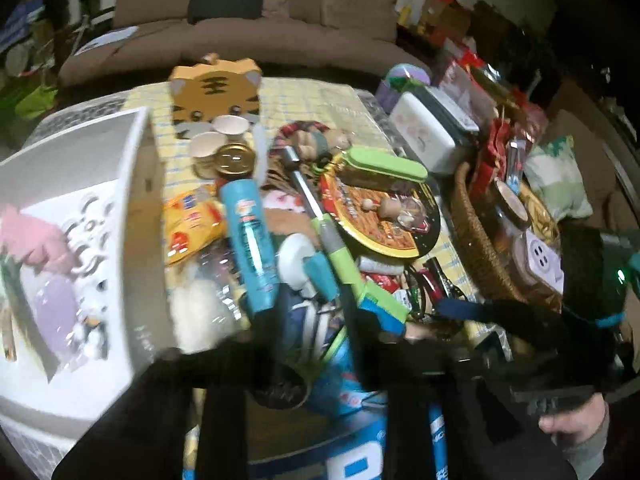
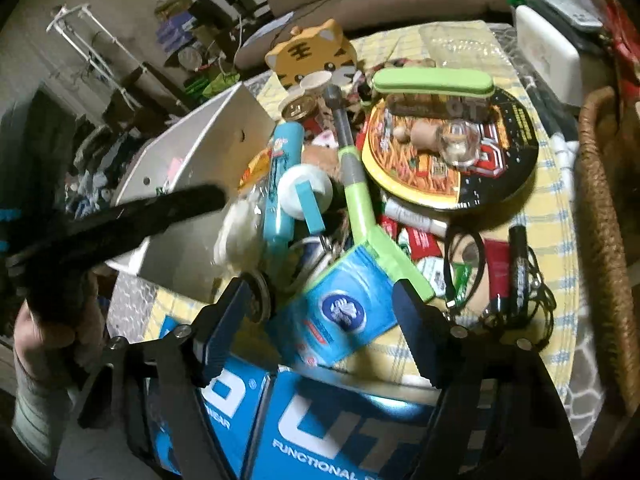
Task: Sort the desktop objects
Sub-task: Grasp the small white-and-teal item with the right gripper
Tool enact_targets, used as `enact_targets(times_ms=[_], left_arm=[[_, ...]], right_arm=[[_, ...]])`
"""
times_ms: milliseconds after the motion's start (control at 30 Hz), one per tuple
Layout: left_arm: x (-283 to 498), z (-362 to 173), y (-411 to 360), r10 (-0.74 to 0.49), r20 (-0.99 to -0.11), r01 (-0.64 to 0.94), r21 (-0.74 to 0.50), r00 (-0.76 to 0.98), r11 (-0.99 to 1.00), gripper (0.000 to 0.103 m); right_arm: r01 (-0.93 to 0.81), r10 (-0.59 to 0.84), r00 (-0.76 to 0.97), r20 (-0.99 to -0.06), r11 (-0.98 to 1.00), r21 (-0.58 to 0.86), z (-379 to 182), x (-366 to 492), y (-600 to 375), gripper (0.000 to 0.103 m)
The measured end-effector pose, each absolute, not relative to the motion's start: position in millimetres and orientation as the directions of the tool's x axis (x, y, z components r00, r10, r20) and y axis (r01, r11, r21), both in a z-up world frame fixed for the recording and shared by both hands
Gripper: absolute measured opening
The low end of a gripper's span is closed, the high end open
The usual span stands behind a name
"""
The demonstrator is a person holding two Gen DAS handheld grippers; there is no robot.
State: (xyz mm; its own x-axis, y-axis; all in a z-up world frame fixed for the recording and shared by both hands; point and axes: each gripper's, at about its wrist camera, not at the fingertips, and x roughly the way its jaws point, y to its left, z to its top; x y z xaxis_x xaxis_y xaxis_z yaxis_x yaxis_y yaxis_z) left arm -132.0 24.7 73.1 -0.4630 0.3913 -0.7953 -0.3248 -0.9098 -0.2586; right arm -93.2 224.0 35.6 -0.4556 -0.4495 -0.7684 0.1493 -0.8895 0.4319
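A cluttered pile lies on the yellow checked tablecloth (image 2: pixel 560 200). In the right wrist view my right gripper (image 2: pixel 324 300) is open, its fingers on either side of a blue tissue pack (image 2: pixel 340 312). A green-handled tool (image 2: pixel 360 216), a blue tube (image 2: pixel 280 184), a round noodle lid (image 2: pixel 452 152) and a tiger-face box (image 2: pixel 312 52) lie beyond. The left gripper shows there as a dark blurred shape (image 2: pixel 120 224) at the left. In the left wrist view my left gripper (image 1: pixel 304 360) is dark and blurred over the pile, by the blue tube (image 1: pixel 250 240) and green tool (image 1: pixel 340 252).
A white bin (image 1: pixel 132 184) with soft toys stands at the left. A wicker basket (image 1: pixel 476 236) with snacks stands at the right. A blue box (image 2: pixel 320 428) sits at the near edge. A sofa (image 1: pixel 240 28) is behind the table.
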Motion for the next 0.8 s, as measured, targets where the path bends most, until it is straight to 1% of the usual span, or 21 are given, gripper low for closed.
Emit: enact_targets(times_ms=[33,100,167,233,300,367,467,533,600,633,700,800], left_arm=[[-127,74,19,0.386,-0.789,-0.316,-0.256,-0.478,-0.913,0.052],[-120,72,10,0.388,-0.773,-0.302,-0.263,-0.502,-0.916,0.059],[-116,67,4,0.402,-0.763,-0.293,-0.286,-0.506,-0.912,0.062],[-113,62,2,0.409,-0.759,-0.296,-0.293,-0.506,-0.909,0.065],[-111,60,1,0.41,-0.756,-0.302,-0.289,-0.51,-0.909,0.065],[-111,61,-2,0.412,-0.751,-0.303,-0.289,-0.517,-0.908,0.066],[-116,64,-15,0.447,-0.724,-0.278,-0.35,-0.526,-0.895,0.068],[-119,63,-20,0.451,-0.726,-0.272,-0.36,-0.519,-0.892,0.068],[-119,61,-20,0.437,-0.736,-0.278,-0.338,-0.518,-0.899,0.068],[-119,60,-19,0.432,-0.74,-0.284,-0.328,-0.516,-0.901,0.068],[-116,57,-16,0.426,-0.749,-0.302,-0.309,-0.507,-0.902,0.068],[-110,51,-8,0.396,-0.768,-0.334,-0.249,-0.503,-0.909,0.068]], right_arm=[[0.159,-0.439,-0.46,-0.771,-0.896,0.415,37,-95,222,0.073],[0.183,-0.443,-0.459,-0.77,-0.895,0.406,37,-102,215,0.073],[0.203,-0.452,-0.452,-0.769,-0.892,0.405,34,-112,207,0.072],[0.226,-0.444,-0.445,-0.778,-0.896,0.382,31,-120,198,0.068],[0.264,-0.434,-0.445,-0.784,-0.899,0.348,28,-130,188,0.059],[0.29,-0.424,-0.443,-0.79,-0.901,0.322,24,-137,179,0.057],[0.295,-0.419,-0.429,-0.8,-0.902,0.315,15,-151,169,0.055],[0.294,-0.415,-0.418,-0.808,-0.904,0.312,9,-158,164,0.049],[0.289,-0.41,-0.387,-0.826,-0.904,0.314,-1,-165,160,0.031],[0.285,-0.414,-0.378,-0.828,-0.903,0.322,-4,-168,159,0.027],[0.259,-0.413,-0.375,-0.83,-0.906,0.334,-9,-171,162,0.013],[0.215,-0.474,-0.384,-0.792,-0.88,0.423,-7,-171,177,0.013]])
